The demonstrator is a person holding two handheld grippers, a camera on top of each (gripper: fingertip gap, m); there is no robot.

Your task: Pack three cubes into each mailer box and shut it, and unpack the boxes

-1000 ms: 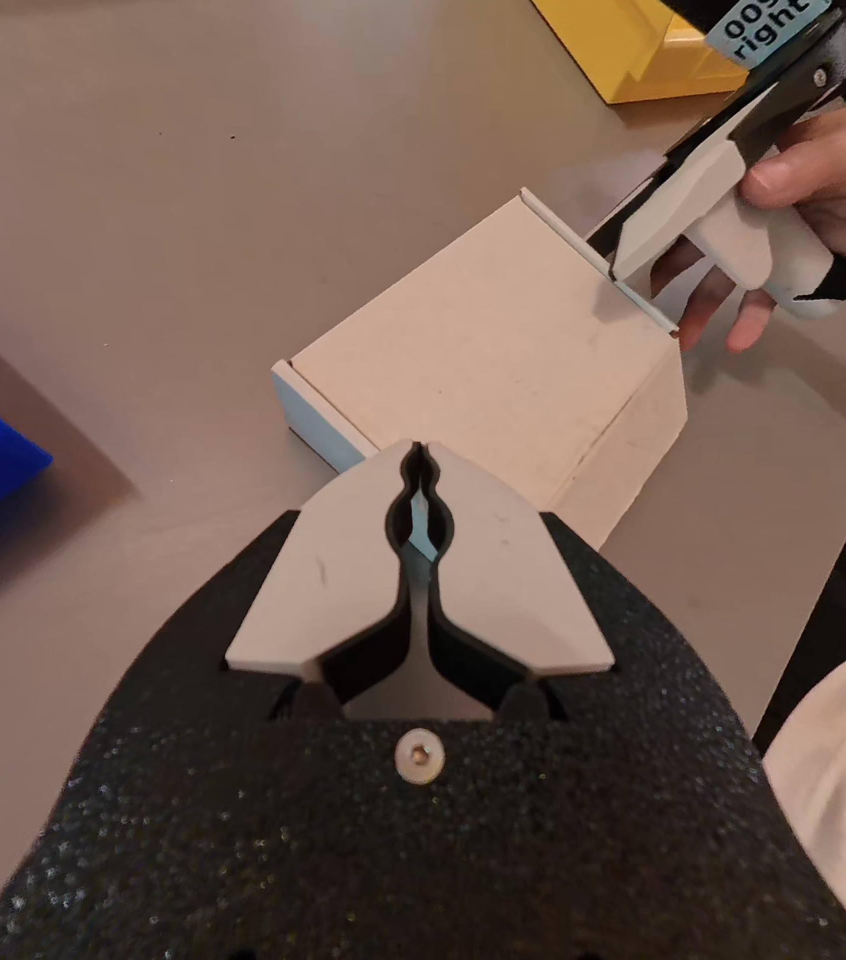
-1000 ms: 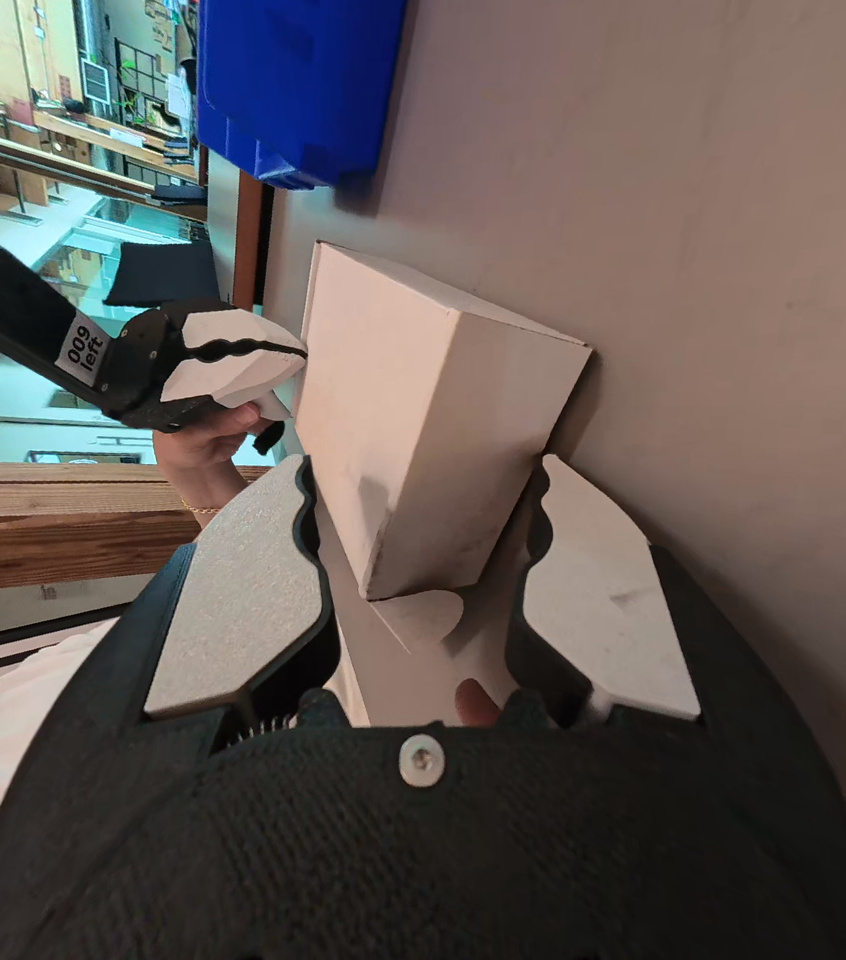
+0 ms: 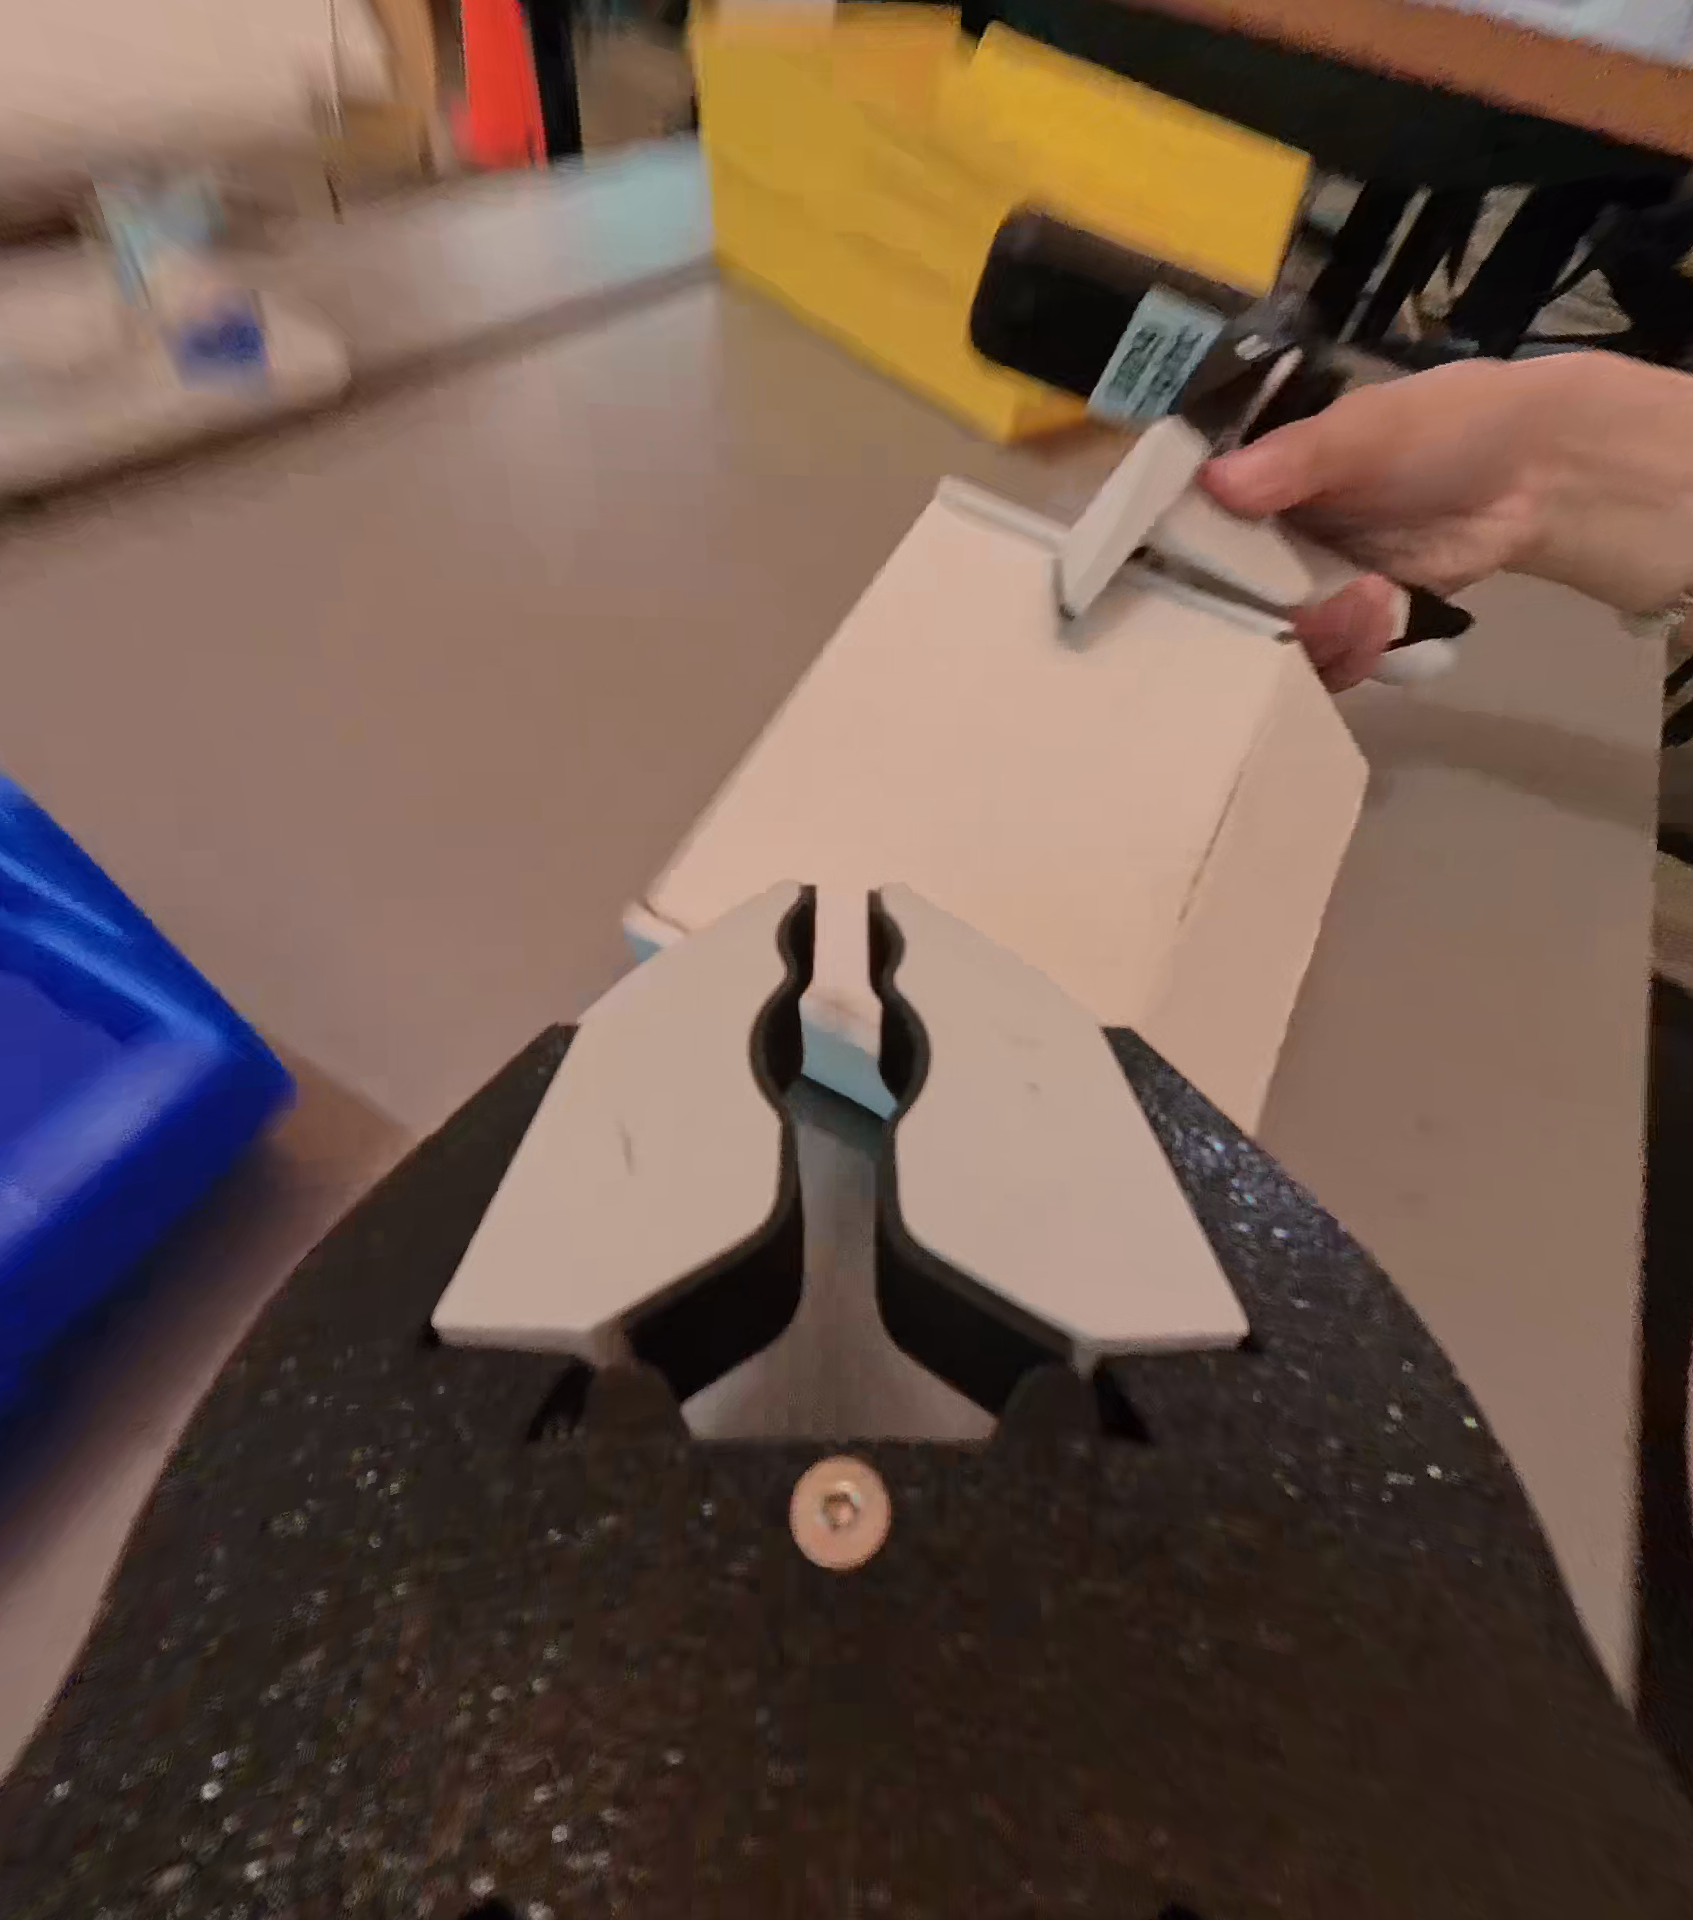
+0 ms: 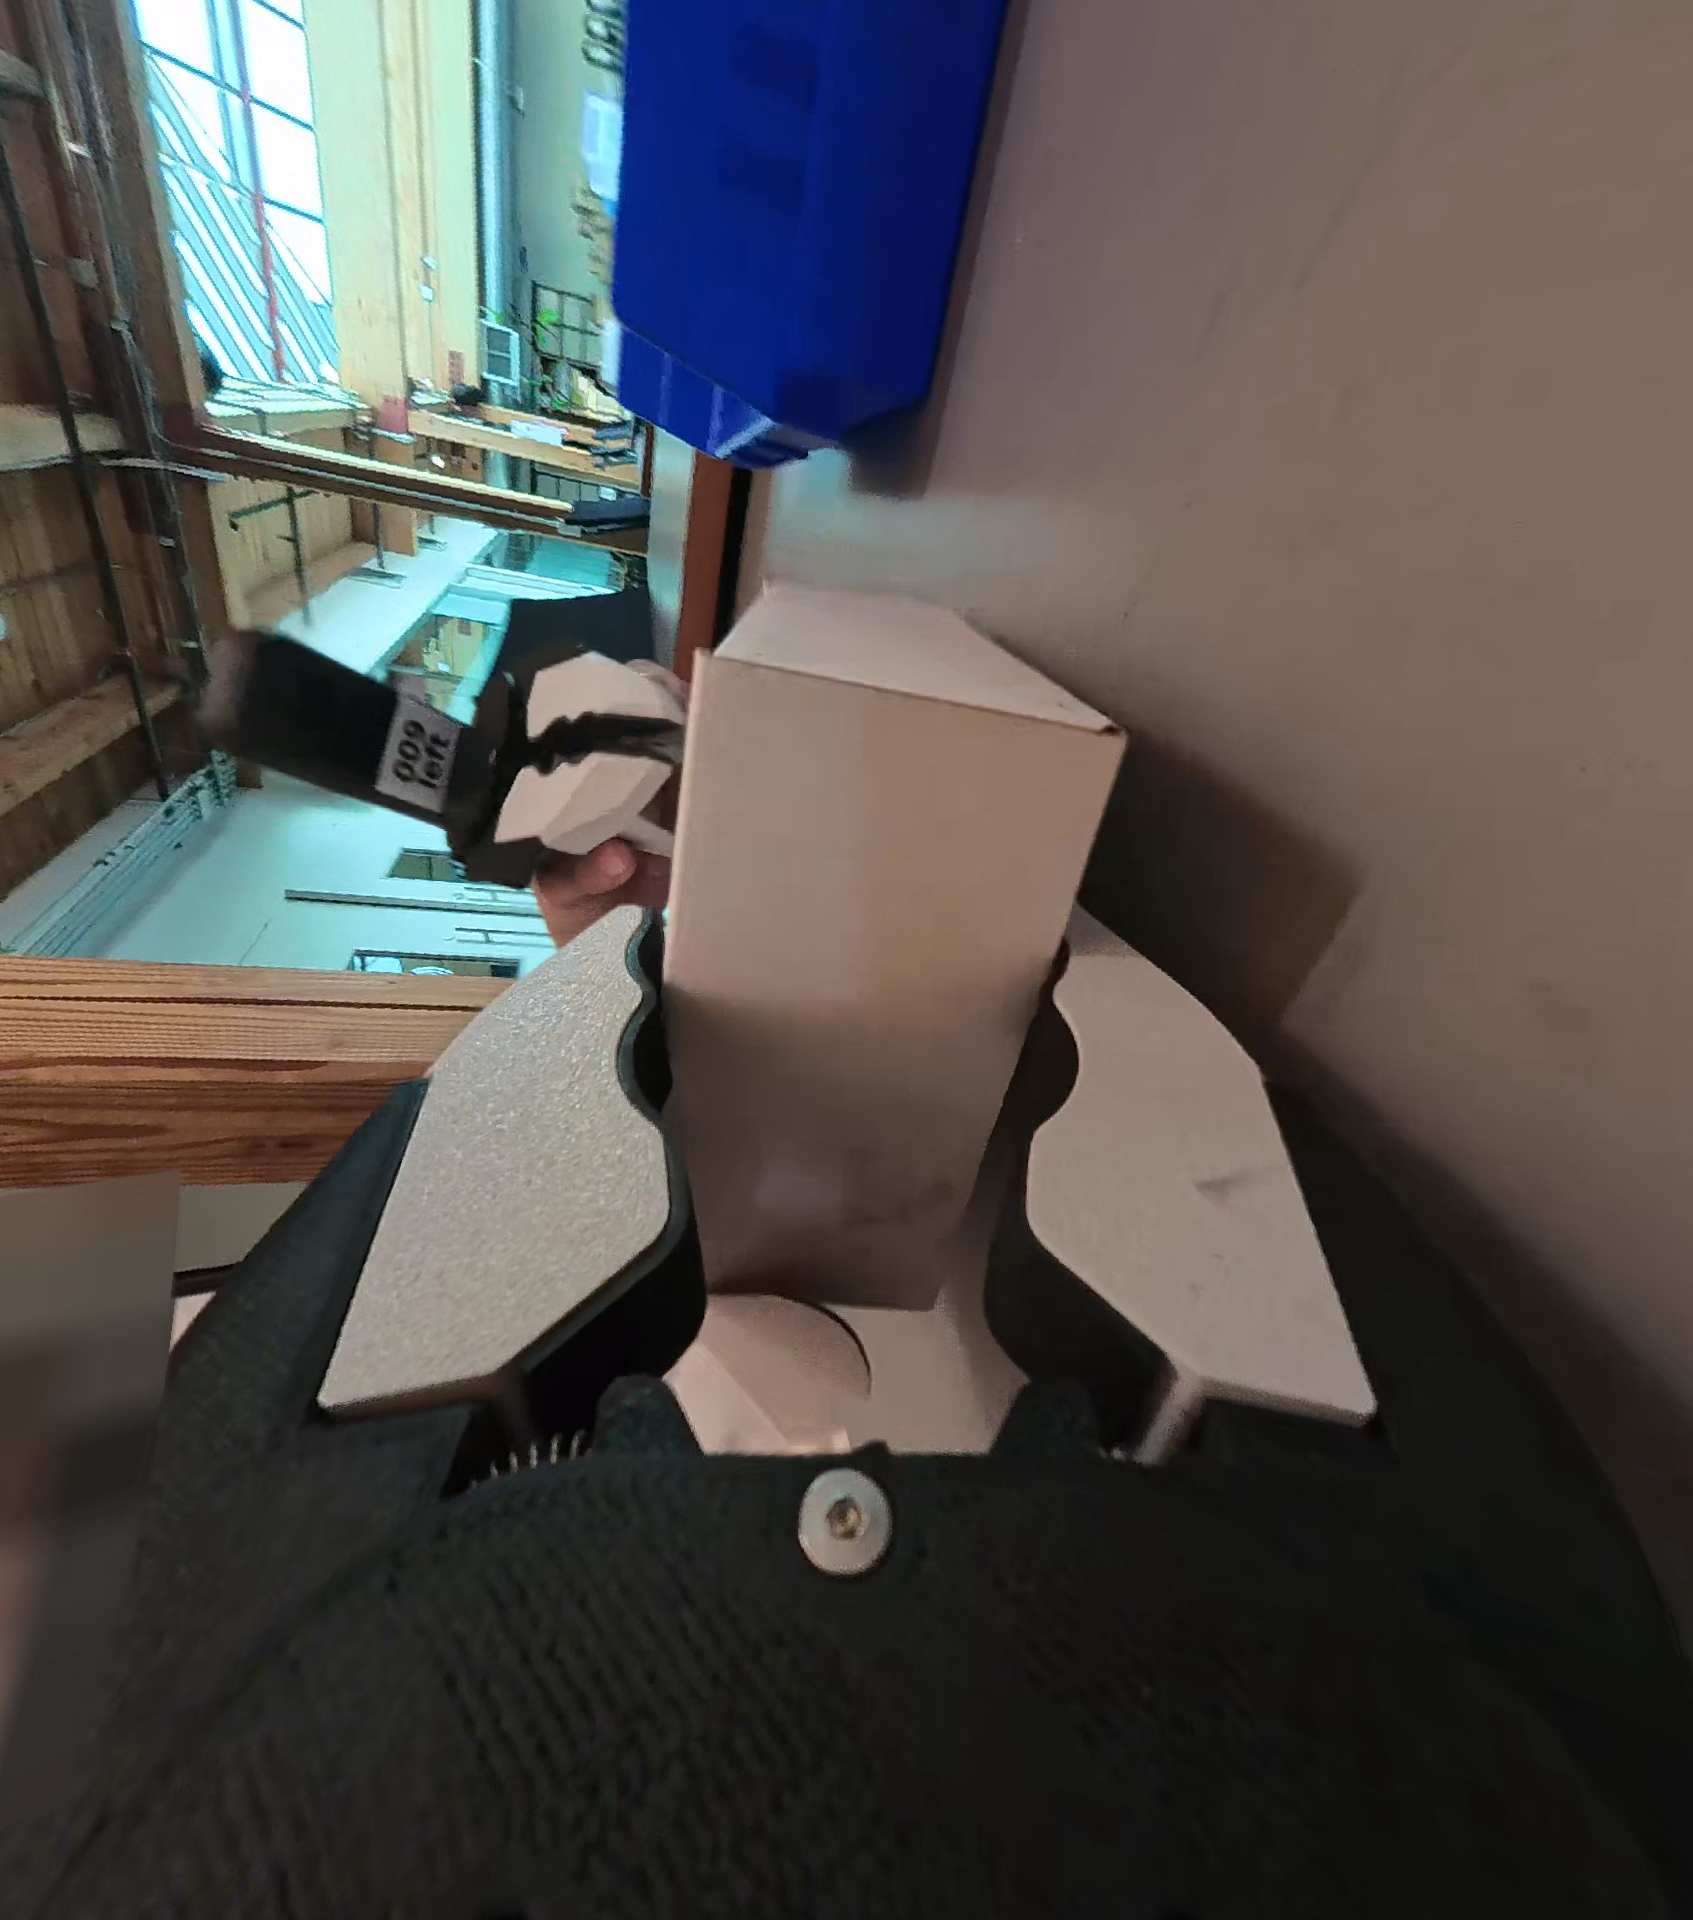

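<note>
A closed white mailer box (image 3: 1008, 790) is held between my two grippers over the grey table (image 3: 509, 623). My left gripper (image 3: 837, 899) is closed on the box's near end rim, and a strip of white card fills the narrow gap between its fingers. My right gripper (image 4: 852, 940) clamps the box's other end (image 4: 883, 810) across its height, one finger on top and one underneath. In the left wrist view, the right gripper (image 3: 1081, 603) shows at the far end. In the right wrist view, the left gripper (image 4: 665, 740) shows at the far end. No cubes are in view.
A blue bin (image 3: 42, 1091) stands close on the left, and also shows in the right wrist view (image 4: 790, 208). A yellow bin (image 3: 873, 239) stands at the back. The table's edge (image 3: 1652, 935) runs just right of the box. A person's hand (image 3: 1444, 488) holds the right gripper. Spacing between my two grippers at the tips: around 12 cm.
The box has swung and come up from the table with both grippers on it. The gap between my left fingers is a little wider. The right gripper sits deeper over the box's end.
</note>
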